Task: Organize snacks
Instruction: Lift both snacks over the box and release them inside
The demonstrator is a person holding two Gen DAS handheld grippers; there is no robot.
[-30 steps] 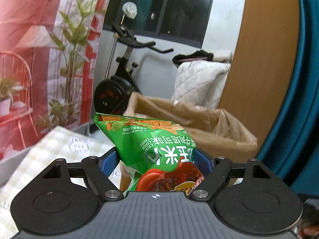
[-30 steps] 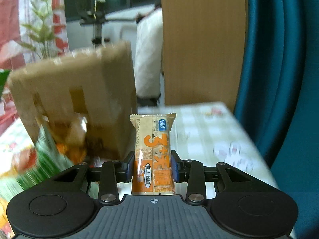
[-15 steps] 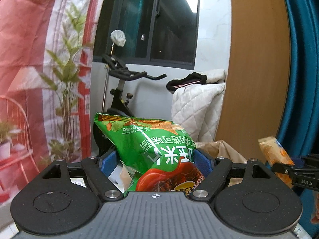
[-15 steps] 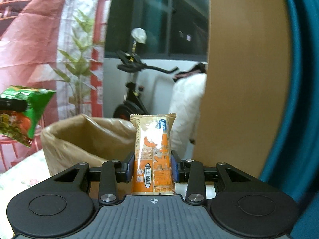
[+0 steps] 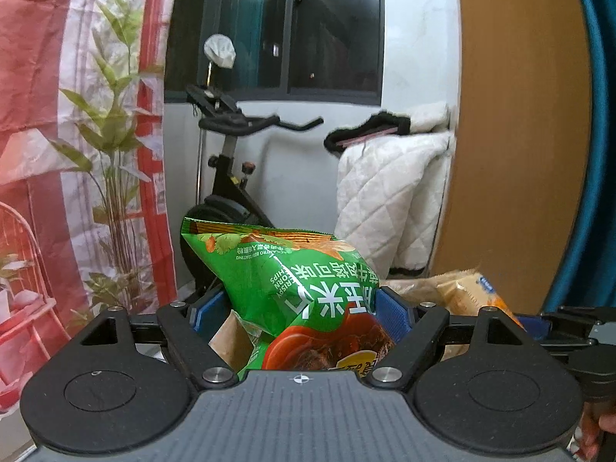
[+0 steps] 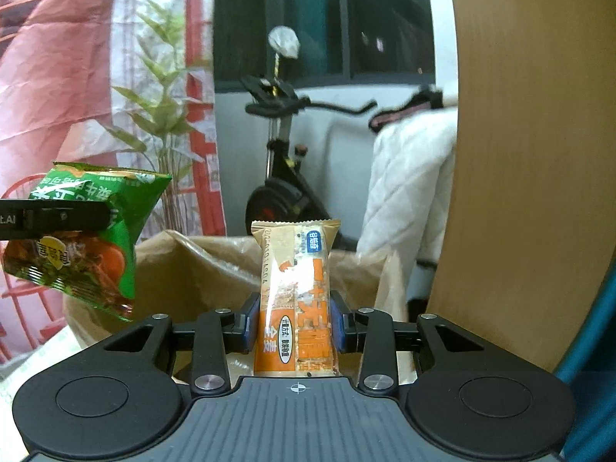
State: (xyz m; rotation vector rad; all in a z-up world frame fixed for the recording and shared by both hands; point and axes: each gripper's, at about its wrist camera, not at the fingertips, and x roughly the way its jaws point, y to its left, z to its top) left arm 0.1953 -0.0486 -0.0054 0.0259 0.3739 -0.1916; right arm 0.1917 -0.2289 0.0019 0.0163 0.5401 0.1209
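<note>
My left gripper [image 5: 296, 313] is shut on a green bag of corn chips [image 5: 292, 281] and holds it up in the air. That bag also shows in the right wrist view [image 6: 88, 231], at the left, above the rim of an open brown paper bag [image 6: 200, 265]. My right gripper [image 6: 295, 323] is shut on a tan and orange snack bar [image 6: 296, 296], held upright just before the paper bag's opening. The bar [image 5: 471, 294] and the paper bag's top [image 5: 414, 287] show low right in the left wrist view.
An exercise bike [image 6: 281, 161] and a white quilted cover [image 6: 408, 192] stand behind the bag. A wooden panel [image 6: 512, 192] and a teal curtain [image 5: 593, 154] are at the right. A red and white backdrop with a plant [image 5: 111, 154] is at the left.
Both grippers have risen and tilted up with their snacks. The paper bag has dropped lower in both views, and the right gripper with the bar has come closer to the left one.
</note>
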